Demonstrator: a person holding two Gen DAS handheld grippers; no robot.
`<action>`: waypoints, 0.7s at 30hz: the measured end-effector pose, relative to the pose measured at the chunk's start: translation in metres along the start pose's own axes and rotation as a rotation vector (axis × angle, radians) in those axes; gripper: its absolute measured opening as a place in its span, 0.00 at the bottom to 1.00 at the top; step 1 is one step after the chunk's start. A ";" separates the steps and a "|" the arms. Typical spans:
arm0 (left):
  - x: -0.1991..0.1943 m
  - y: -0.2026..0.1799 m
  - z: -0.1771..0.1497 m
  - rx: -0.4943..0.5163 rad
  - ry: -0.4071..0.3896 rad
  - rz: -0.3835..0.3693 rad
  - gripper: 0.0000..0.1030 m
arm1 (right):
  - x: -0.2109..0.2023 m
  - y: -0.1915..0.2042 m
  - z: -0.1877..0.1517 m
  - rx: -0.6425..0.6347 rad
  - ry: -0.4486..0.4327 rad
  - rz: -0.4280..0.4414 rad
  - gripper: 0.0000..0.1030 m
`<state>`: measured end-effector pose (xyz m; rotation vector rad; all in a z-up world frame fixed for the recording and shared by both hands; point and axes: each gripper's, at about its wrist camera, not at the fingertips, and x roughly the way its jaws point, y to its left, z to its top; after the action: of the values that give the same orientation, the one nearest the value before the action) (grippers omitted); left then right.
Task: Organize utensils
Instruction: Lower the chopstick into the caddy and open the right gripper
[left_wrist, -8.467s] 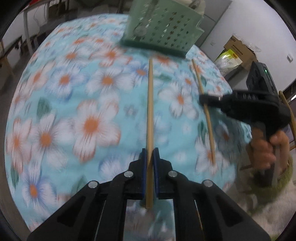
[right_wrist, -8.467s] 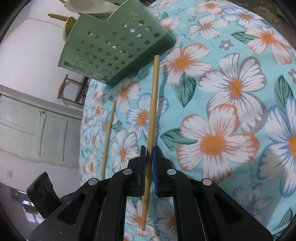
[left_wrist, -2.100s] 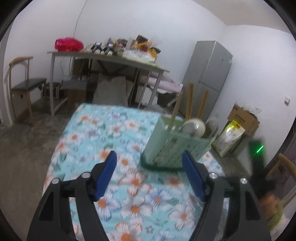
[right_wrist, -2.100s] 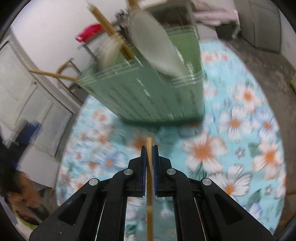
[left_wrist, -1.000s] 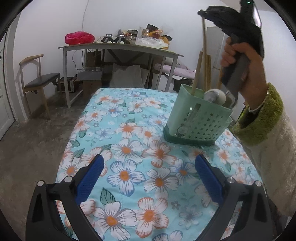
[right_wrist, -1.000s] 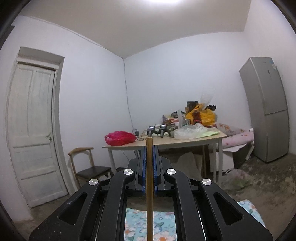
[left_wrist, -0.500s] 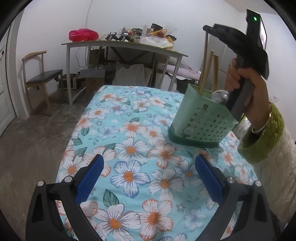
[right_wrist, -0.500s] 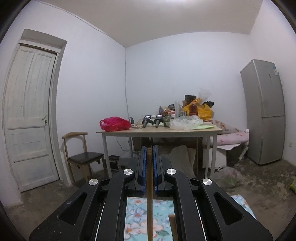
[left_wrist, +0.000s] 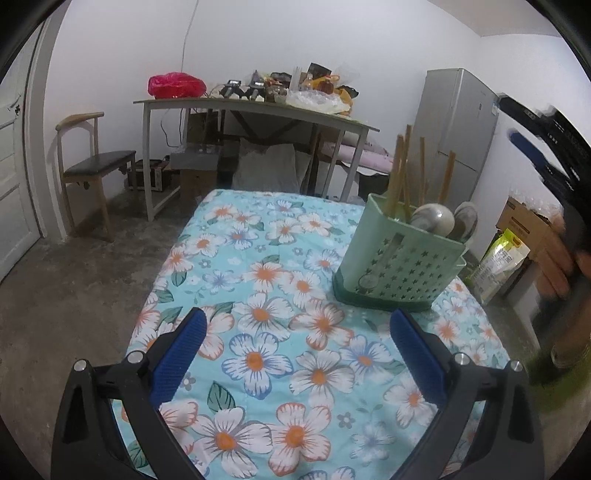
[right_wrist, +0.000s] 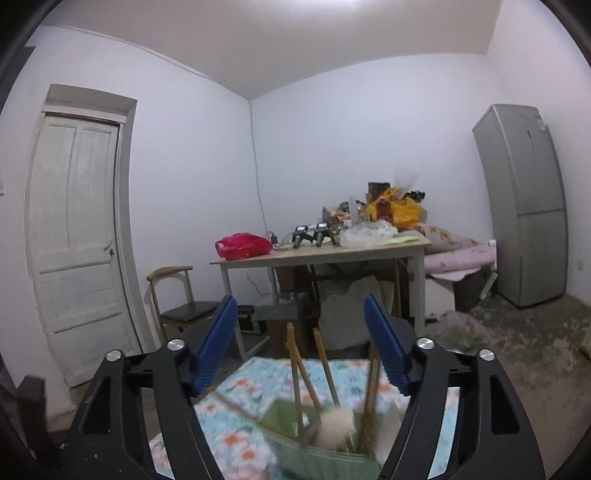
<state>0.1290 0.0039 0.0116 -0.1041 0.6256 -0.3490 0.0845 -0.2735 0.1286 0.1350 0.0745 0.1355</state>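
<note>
A green star-punched caddy (left_wrist: 399, 266) stands on the flowered tablecloth (left_wrist: 258, 280). It holds several wooden chopsticks (left_wrist: 402, 177) and pale spoons (left_wrist: 432, 219). My left gripper (left_wrist: 295, 339) hovers open over the cloth, short of the caddy, with nothing between its blue pads. My right gripper (right_wrist: 301, 343) points level above the caddy (right_wrist: 325, 450). Its jaws are opening, and the chopsticks (right_wrist: 299, 369) stand free below them, touching neither pad. In the left wrist view the hand (left_wrist: 565, 266) holding that gripper is a blur at the right edge.
Beyond the cloth-covered table stand a cluttered table (left_wrist: 258, 107), a wooden chair (left_wrist: 92, 162) and a grey fridge (left_wrist: 458, 129). A cardboard box and a yellow-green bag (left_wrist: 506, 262) sit on the floor at the right. A white door (right_wrist: 74, 240) is at the left.
The right gripper's jaws have parted and let go of the chopstick, which now stands in the caddy. That gripper has shifted right of the caddy. The left gripper has stayed put.
</note>
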 end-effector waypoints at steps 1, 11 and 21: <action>-0.002 -0.002 0.001 0.000 -0.004 0.006 0.95 | -0.009 -0.003 -0.001 0.014 0.007 -0.004 0.71; -0.021 -0.033 0.005 0.020 -0.024 0.103 0.95 | -0.045 -0.010 -0.043 0.039 0.294 -0.173 0.86; -0.016 -0.048 -0.006 0.006 0.073 0.349 0.95 | -0.038 0.011 -0.093 -0.074 0.542 -0.414 0.92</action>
<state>0.0995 -0.0352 0.0253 0.0242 0.7008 -0.0177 0.0380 -0.2557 0.0409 0.0037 0.6330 -0.2422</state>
